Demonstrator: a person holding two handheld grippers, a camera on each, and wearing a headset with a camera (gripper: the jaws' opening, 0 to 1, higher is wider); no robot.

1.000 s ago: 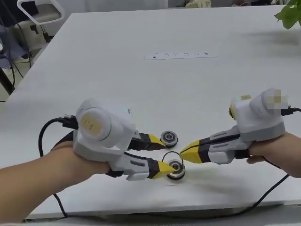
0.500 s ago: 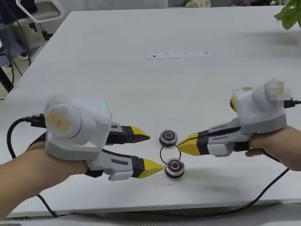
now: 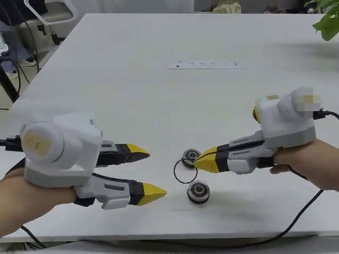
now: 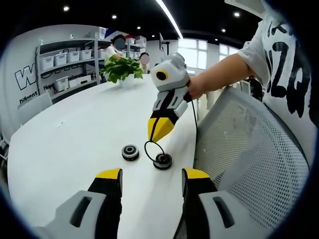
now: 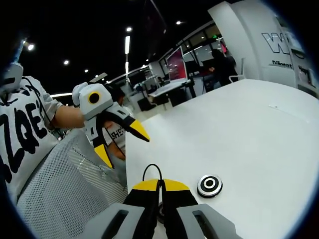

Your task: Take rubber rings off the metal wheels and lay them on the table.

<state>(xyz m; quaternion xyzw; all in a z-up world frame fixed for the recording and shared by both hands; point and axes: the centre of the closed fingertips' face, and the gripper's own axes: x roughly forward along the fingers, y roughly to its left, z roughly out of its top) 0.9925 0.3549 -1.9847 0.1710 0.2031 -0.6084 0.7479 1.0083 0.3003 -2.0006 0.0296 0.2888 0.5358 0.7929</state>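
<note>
Two small metal wheels lie near the table's front edge: the farther wheel (image 3: 190, 157) (image 4: 130, 152) (image 5: 210, 185) and the nearer wheel (image 3: 198, 191) (image 4: 162, 161). A thin black rubber ring (image 3: 174, 170) (image 4: 146, 147) (image 5: 152, 166) hangs as a loose loop between them, free of both. My right gripper (image 3: 198, 164) (image 4: 160, 130) (image 5: 159, 185) is shut on that ring. Left of the wheels, my left gripper (image 3: 148, 173) (image 4: 152, 174) (image 5: 119, 137) stands open, a short way off, with nothing between its jaws.
A white power strip (image 3: 206, 65) lies mid-table, far behind the work. Green plant leaves (image 3: 326, 21) hang over the back right corner. A black cable (image 3: 296, 219) trails over the front edge. A mesh chair (image 4: 239, 149) stands just off the table.
My left gripper let go of the nearer wheel and drew back to the left, open. The right gripper pulled the ring clear of that wheel and holds it between the two wheels.
</note>
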